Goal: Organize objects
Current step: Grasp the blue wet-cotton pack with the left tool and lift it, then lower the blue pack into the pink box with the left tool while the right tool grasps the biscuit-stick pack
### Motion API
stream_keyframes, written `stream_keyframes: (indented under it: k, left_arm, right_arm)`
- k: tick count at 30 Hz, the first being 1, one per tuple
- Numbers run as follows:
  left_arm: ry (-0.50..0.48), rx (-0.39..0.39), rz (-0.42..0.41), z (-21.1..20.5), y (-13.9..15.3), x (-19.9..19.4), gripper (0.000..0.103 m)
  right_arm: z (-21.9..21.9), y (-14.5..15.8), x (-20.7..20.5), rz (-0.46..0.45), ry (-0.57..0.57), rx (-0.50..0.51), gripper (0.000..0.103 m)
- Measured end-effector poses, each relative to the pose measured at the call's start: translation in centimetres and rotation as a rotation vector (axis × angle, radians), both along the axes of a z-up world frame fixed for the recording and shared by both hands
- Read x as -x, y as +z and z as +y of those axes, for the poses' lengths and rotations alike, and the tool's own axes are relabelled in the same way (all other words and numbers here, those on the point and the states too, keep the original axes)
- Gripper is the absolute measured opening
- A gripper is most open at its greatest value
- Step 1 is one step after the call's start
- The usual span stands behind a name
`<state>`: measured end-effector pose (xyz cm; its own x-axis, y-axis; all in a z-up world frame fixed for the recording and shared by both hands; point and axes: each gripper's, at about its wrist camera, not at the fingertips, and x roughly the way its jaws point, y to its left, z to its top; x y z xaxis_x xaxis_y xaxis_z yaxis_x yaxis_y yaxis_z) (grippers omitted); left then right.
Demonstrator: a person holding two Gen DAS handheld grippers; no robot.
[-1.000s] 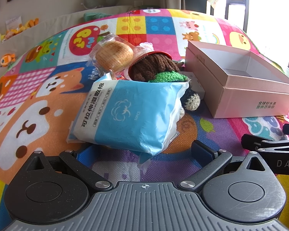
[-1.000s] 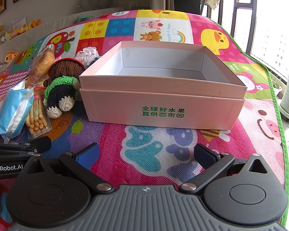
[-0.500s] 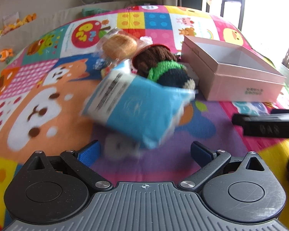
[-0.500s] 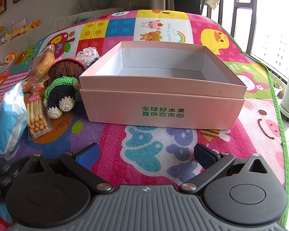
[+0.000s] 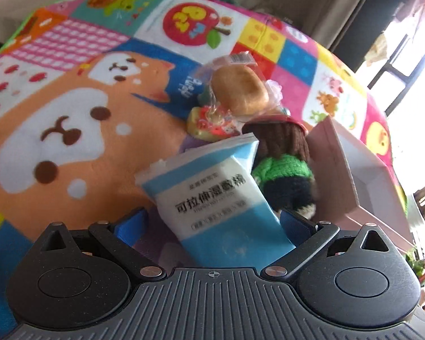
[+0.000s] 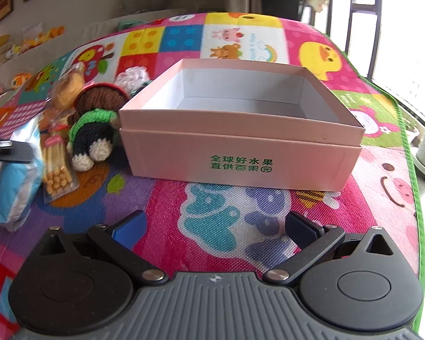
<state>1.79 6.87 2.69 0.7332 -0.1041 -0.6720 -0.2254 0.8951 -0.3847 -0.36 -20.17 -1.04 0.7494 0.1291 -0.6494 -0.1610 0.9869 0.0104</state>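
My left gripper [image 5: 214, 222] has fingers wide apart, w/ the blue cotton-pad pack [image 5: 218, 198] between them; if the pads touch it I cannot tell. The pack is tilted, just in front of the knitted doll [image 5: 283, 167] and wrapped bun [image 5: 240, 89]. My right gripper [image 6: 214, 228] is wide too, holding nothing, facing the pink box [image 6: 240, 153] on the play mat [image 6: 226, 226].

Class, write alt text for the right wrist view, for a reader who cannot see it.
An empty pink cardboard box with green Chinese lettering sits on a colourful cartoon play mat, straight ahead of the open right claw, which holds nothing. Left of the box lie a crocheted doll, a packet of biscuit sticks and a blurred blue-and-white wipes pack.
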Motion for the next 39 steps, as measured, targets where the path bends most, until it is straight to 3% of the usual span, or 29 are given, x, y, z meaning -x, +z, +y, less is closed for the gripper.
stream_keyframes:
  k: [2, 6, 14, 17, 21, 23, 26, 30, 31, 34, 39]
  left_arm:
    - [-0.018, -0.064, -0.025, -0.4, 0.0, 0.2, 0.074]
    - [-0.065, -0.115, -0.037, -0.1, 0.1, 1.0, 0.061]
    - [-0.132, -0.181, -0.123, 2.6, 1.9, 5.6, 0.059]
    - [-0.141, -0.194, -0.132, 4.7, 2.3, 7.5, 0.059]
    - [-0.143, -0.179, -0.121, 7.1, 2.3, 8.8, 0.059]
    - [-0.134, -0.168, -0.124, 7.9, 2.4, 9.2, 0.059]
    - [-0.137, -0.172, -0.129, 8.2, 2.4, 9.5, 0.059]
    - [-0.158, -0.169, -0.12, 8.0, 2.1, 9.5, 0.059]
    - [-0.162, -0.171, -0.118, 7.9, 2.1, 9.5, 0.059]
    - [-0.17, -0.182, -0.118, 7.5, 2.2, 9.4, 0.059]
    - [-0.203, -0.214, -0.113, 6.2, 2.5, 9.6, 0.059]
  right_arm:
    - [-0.3, 0.3, 0.0, 0.018, 0.034, -0.002, 0.103]
    - [-0.5, 0.5, 0.3, 0.042, 0.065, 0.012, 0.103]
    - [0.0, 1.0, -0.3, 0.097, 0.063, 0.035, 0.103]
    - [1.7, 2.0, -0.3, 0.121, 0.196, 0.015, 0.103]
    - [7.3, 4.6, 1.3, -0.028, 0.395, 0.023, 0.102]
    - [10.4, 5.2, 0.8, -0.066, 0.457, 0.042, 0.086]
    - [14.4, 4.6, -1.6, -0.048, 0.48, 0.086, 0.067]
    - [16.9, 3.8, -3.3, -0.046, 0.488, 0.141, 0.066]
    - [17.0, 3.9, -3.4, -0.031, 0.49, 0.138, 0.063]
    - [16.1, 3.3, -3.7, 0.096, 0.504, 0.111, 0.041]
    - [11.2, 3.5, -0.2, 0.143, 0.504, 0.057, 0.033]
